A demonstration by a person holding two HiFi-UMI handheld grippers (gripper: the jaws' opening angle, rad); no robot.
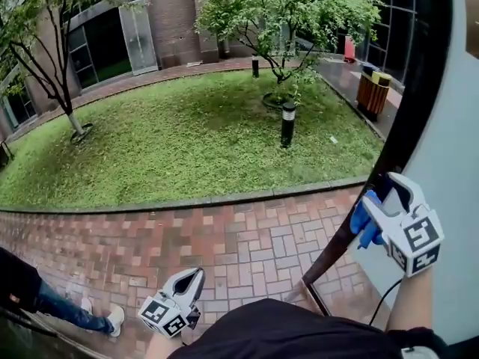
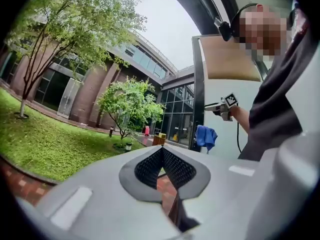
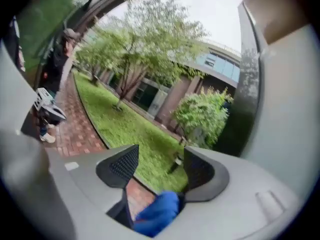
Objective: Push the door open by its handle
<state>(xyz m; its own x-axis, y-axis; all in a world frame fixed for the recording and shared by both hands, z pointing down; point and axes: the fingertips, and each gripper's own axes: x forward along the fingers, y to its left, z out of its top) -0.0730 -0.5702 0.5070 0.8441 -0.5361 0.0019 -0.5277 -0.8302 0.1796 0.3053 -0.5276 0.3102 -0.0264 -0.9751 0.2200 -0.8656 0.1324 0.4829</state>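
Lawn [image 1: 187, 140]: is lying straight ahead through the doorway, with brick paving [image 1: 247, 253] running between it and the threshold.
Door [image 1: 449, 155]: is standing well open at the right, its dark edge facing the courtyard. Judging by that, the push is looking largely done, with at most a last widening left.
Right gripper [image 3: 156, 165]: is hanging beside the door's edge with jaws spread wide and pads pressing on nothing. Only its own view is showing the gap between them.
Left gripper [image 2: 162, 151]: is hovering low over the paving, well apart from the door, tips closed together and empty.
Blue cloth [image 2: 206, 136]: is hanging at the door's edge, apparently over the handle, which itself is not showing. The left gripper view alone is showing it whole, just below the right gripper, while the right gripper view is catching only a blue blur low between the jaws.
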